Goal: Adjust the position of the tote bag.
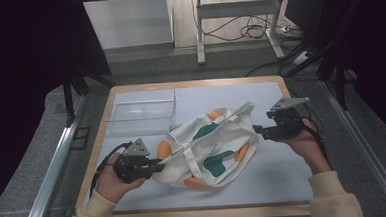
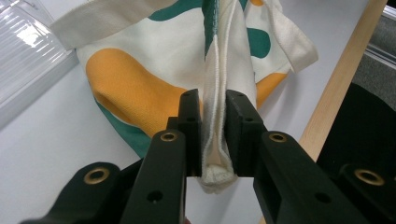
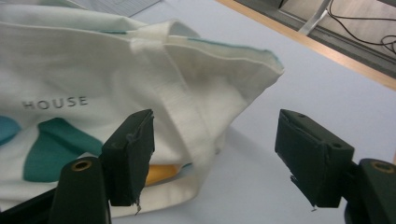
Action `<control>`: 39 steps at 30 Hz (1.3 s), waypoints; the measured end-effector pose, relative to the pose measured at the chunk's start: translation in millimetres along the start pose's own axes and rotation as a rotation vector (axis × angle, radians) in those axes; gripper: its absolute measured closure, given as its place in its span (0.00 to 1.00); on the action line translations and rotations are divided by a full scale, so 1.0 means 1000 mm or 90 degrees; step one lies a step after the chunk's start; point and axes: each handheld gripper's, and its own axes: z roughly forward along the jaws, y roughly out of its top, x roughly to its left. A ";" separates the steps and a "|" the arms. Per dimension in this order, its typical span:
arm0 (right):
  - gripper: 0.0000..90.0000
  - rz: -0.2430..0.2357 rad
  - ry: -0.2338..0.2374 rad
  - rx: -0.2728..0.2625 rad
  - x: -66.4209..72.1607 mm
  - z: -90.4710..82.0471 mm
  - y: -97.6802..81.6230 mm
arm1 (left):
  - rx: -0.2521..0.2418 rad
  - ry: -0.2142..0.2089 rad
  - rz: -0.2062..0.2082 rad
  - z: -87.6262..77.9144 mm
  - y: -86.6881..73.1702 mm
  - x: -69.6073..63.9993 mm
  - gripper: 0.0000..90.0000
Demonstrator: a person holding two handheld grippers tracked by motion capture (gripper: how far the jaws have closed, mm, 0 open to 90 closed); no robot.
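Note:
A cream tote bag with green and orange patches lies crumpled in the middle of the white table. At the bag's left end, my left gripper is shut on a folded hem. In the left gripper view that cream hem is pinched between the two black pads of the left gripper. My right gripper hovers at the bag's right corner, jaws wide apart. In the right gripper view the tote bag and its strap lie ahead of the right gripper, and neither pad touches the cloth.
A clear plastic box stands at the back left of the table, just behind the bag. The table has a wooden rim. Beyond it are a metal stand and cables on the floor.

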 end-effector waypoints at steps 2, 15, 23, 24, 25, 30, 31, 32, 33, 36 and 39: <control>0.30 -0.006 -0.006 0.011 -0.005 0.005 0.007 | 0.002 -0.002 0.002 0.000 0.000 0.001 0.87; 0.27 -0.004 0.015 0.011 -0.022 0.023 0.016 | 0.001 -0.003 0.002 -0.001 -0.001 0.003 0.87; 0.27 0.000 0.025 0.019 -0.031 0.029 0.019 | 0.000 -0.006 -0.006 -0.001 -0.001 0.004 0.87; 0.27 0.003 0.024 0.021 -0.033 0.030 0.019 | 0.000 -0.005 -0.006 -0.001 -0.002 0.004 0.87; 0.27 0.006 0.025 0.018 -0.034 0.031 0.019 | -0.001 -0.004 -0.006 -0.001 -0.002 0.004 0.87; 0.27 0.008 0.028 0.020 -0.040 0.034 0.020 | 0.000 -0.003 -0.005 -0.001 -0.002 0.004 0.87; 0.27 0.006 0.028 0.022 -0.041 0.035 0.020 | 0.000 -0.003 -0.005 -0.001 -0.001 0.004 0.87; 0.27 0.004 0.028 0.026 -0.041 0.036 0.021 | 0.000 -0.003 -0.005 -0.001 -0.001 0.004 0.87; 0.27 0.001 0.027 0.033 -0.042 0.037 0.022 | 0.000 -0.003 -0.005 -0.001 -0.001 0.004 0.87; 0.27 -0.009 0.024 0.046 -0.043 0.039 0.024 | 0.001 -0.003 -0.007 -0.001 -0.002 0.004 0.87; 0.28 -0.014 0.026 0.049 -0.045 0.041 0.025 | 0.000 -0.003 -0.008 0.000 -0.002 0.004 0.87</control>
